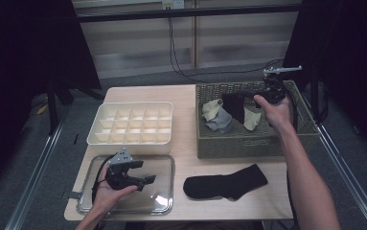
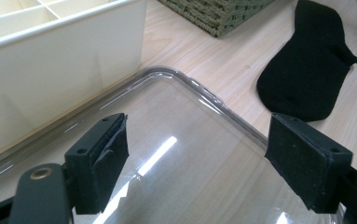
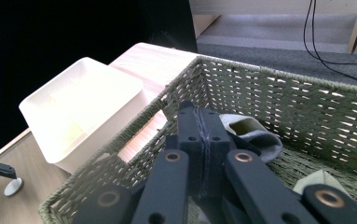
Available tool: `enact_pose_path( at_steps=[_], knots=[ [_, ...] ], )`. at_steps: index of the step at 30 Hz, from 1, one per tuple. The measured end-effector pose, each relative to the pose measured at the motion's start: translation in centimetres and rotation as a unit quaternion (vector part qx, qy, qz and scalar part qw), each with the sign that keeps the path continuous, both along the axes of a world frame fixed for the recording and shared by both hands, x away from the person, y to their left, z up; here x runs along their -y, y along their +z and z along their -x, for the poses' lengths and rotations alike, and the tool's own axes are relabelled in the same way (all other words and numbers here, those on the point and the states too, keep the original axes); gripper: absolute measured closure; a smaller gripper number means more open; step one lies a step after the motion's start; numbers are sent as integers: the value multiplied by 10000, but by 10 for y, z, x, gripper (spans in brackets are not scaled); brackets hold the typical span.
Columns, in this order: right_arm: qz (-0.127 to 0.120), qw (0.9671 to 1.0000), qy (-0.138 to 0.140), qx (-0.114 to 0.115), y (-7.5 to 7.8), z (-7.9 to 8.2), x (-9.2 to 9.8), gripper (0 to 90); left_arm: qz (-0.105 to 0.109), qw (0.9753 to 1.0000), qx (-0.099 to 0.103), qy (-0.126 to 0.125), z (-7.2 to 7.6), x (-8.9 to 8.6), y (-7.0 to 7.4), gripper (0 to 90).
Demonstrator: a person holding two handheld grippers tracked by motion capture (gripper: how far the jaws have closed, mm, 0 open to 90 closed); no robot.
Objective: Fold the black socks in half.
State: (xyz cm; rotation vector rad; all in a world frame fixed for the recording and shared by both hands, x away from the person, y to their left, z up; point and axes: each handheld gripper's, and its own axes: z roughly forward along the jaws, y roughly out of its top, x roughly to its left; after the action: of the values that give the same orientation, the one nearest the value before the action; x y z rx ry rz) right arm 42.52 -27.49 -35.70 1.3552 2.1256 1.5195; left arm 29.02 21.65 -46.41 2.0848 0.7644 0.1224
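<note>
- My right gripper [image 1: 263, 94] is inside the wicker basket [image 1: 248, 143], at its back right. In the right gripper view its fingers [image 3: 199, 140] are pressed flat together with only a thin dark seam between them. I judge they have pinched the black sock [image 1: 235, 106] that hangs in the basket, though I cannot see the cloth clearly between the pads.
- That sock should be light, soft and limp, with no stiffness. It will droop and swing from whatever point I hold, and it could snag on the weave. A pinch near the cuff or one end seems best, so the rest trails below.
- In the high view it runs roughly front to back in the basket, beside a grey sock [image 1: 219, 120] and two cream socks [image 1: 212, 109]. I cannot tell which end is the toe.
- Its likely mate, a second black sock [image 1: 225, 184], lies flat on the surface in front of the basket, long axis left to right, with the narrower end toward the right.
- My left gripper [image 1: 148, 179] hovers over the clear lid [image 1: 164, 201], fingers [image 2: 102, 158] spread wide and holding nothing, just in front of the white divided organiser [image 1: 131, 139].
</note>
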Motion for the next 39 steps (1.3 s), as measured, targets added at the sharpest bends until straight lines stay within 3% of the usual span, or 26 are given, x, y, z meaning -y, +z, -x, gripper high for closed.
enact_pose_path(
  at_steps=[6,10,22,26,39],
  knots=[
    [-81,9999,11,125,11,6,0,894,126,9999,-27,-30,-1,1,1,203],
    [-93,9998,25,188,14,9,-1,895,11,10000,5,-94,1,5,0,203],
    [-143,9993,165,304,28,22,-10,895,54,9999,19,-129,1,6,1,206],
    [-304,9986,138,403,37,30,-8,895,63,9999,38,-139,2,7,2,205],
    [-450,9971,284,547,50,46,-8,895,19,9998,117,-161,2,10,2,205]
  ],
)
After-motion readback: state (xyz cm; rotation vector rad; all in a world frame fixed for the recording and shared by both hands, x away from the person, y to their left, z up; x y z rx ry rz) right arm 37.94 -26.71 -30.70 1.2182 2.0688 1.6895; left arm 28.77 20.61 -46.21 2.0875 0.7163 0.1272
